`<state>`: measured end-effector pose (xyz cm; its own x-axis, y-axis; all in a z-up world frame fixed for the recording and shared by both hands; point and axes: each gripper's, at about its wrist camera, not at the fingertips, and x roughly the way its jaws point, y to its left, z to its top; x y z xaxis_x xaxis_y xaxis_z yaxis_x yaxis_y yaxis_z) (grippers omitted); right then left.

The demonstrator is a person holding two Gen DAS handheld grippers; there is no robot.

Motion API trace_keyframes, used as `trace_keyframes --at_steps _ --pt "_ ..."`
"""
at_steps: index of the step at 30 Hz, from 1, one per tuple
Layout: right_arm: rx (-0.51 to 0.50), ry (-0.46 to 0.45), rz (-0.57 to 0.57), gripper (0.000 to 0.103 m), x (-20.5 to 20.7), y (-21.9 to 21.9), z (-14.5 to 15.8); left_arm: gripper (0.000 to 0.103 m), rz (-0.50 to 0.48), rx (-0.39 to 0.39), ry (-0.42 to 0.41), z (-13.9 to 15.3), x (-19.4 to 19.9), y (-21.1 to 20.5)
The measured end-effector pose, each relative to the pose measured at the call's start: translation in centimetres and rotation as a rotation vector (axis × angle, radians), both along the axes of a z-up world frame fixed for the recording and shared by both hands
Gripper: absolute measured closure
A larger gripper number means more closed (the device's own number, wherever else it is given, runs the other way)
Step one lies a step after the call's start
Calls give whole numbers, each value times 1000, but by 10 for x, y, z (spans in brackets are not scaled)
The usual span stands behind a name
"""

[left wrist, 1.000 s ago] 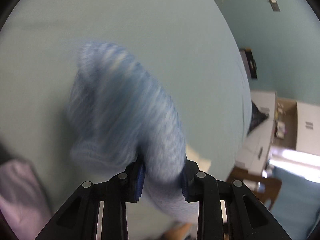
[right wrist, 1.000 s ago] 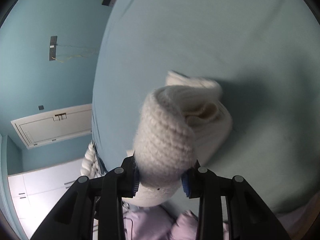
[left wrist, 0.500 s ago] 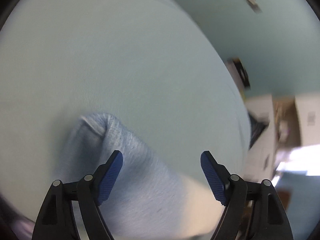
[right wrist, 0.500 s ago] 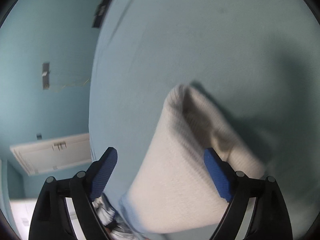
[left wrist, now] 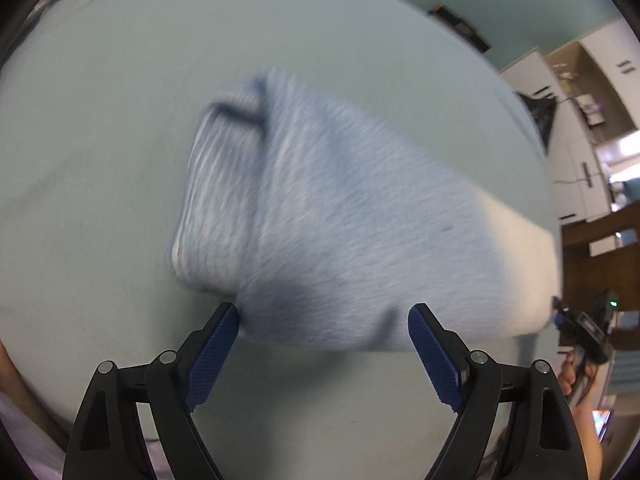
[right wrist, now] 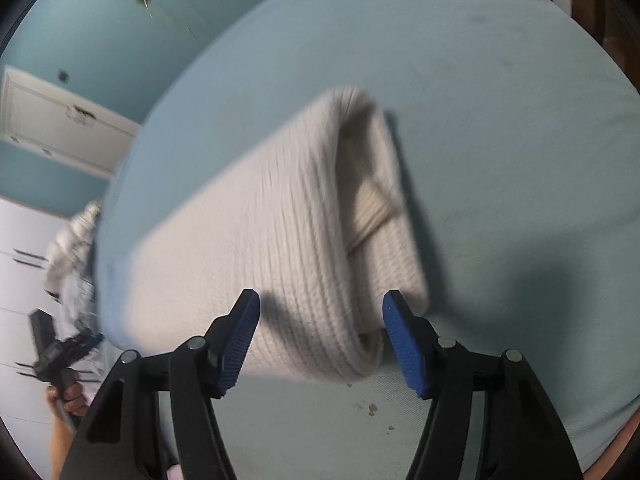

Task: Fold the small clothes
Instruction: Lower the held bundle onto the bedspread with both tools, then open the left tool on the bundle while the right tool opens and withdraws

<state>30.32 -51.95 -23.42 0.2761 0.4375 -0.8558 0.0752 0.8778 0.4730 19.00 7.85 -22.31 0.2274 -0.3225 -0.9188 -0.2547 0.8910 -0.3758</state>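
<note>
We see a knitted garment, blue at one end and cream at the other, lying folded over on the pale blue bed sheet. It looks blurry in both views. Our left gripper sits just in front of the blue end, with its blue pads spread wide and holding nothing. The fabric's near edge lies between the two tips. Our right gripper is spread wide too, and the cream fold lies between its blue pads; we cannot tell if they touch the knit. A white door stands in the teal wall behind the bed.
</note>
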Motion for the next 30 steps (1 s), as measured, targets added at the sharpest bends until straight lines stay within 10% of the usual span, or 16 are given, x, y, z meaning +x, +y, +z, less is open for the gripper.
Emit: trace_keyframes --at_steps 2,6,11,17,22,25,30 --pt "-15 -41 10 43 -4 4 10 15 6 -2 28 -12 -1 7" --pt "-102 -130 68 87 -11 17 25 4 74 -39 65 -27 -7 28" --pt "-74 -245 56 89 -45 11 66 5 13 115 -29 -4 -1 18" --pt "-211 -151 71 89 -44 14 24 5 -32 268 -168 38 22 -7" --pt "-363 -203 47 66 -44 46 65 5 -151 227 -196 30 43 -13" --pt "-327 -321 30 30 -60 62 92 7 -178 246 -104 7 62 -17" --pt "-393 -338 126 29 -69 103 97 77 -74 -16 -89 4 70 -1"
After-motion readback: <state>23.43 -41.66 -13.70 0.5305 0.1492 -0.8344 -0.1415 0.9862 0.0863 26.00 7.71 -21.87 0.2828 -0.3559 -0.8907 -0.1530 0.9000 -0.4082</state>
